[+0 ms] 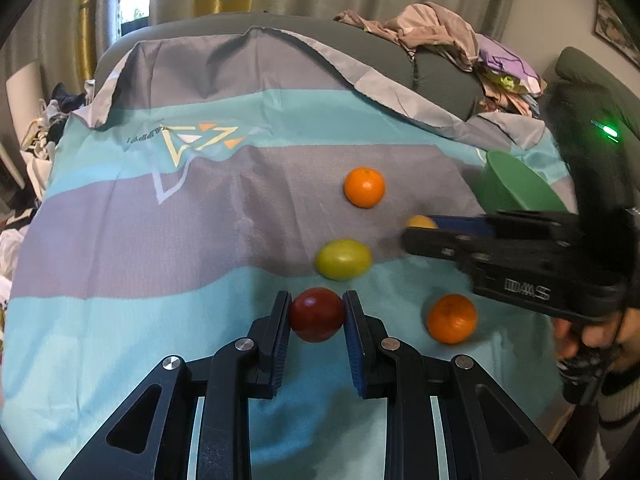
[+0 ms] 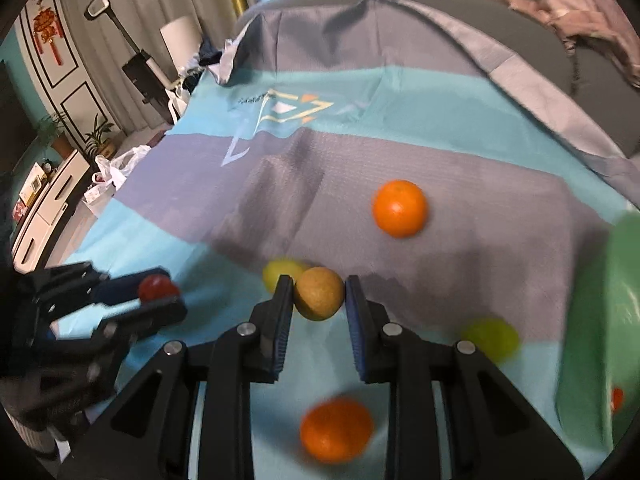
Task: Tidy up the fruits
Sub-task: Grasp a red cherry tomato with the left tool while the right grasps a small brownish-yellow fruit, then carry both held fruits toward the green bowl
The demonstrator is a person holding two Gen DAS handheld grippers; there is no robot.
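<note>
Holding one fruit per gripper over the striped bedspread (image 1: 120,240).
Left gripper (image 1: 317,314) fingers closed on red fruit (image 1: 316,314), right gripper (image 2: 319,294) fingers closed on brown-yellow fruit (image 2: 319,294); each sits centred between the pads, gripped at its widest part. Likely light, firm, smooth and round, so slip-prone; keep squeeze mid-body. Green bowl (image 1: 516,188) at far right; oranges (image 1: 364,187) and yellow-green fruit (image 1: 343,259) lie loose on the bedspread.

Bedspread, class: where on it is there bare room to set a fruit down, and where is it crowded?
Bare: the wide stretch of bedspread left of the green fruit, up to the triangle print. Crowded: the right side, among the oranges, the green bowl and both grippers.
</note>
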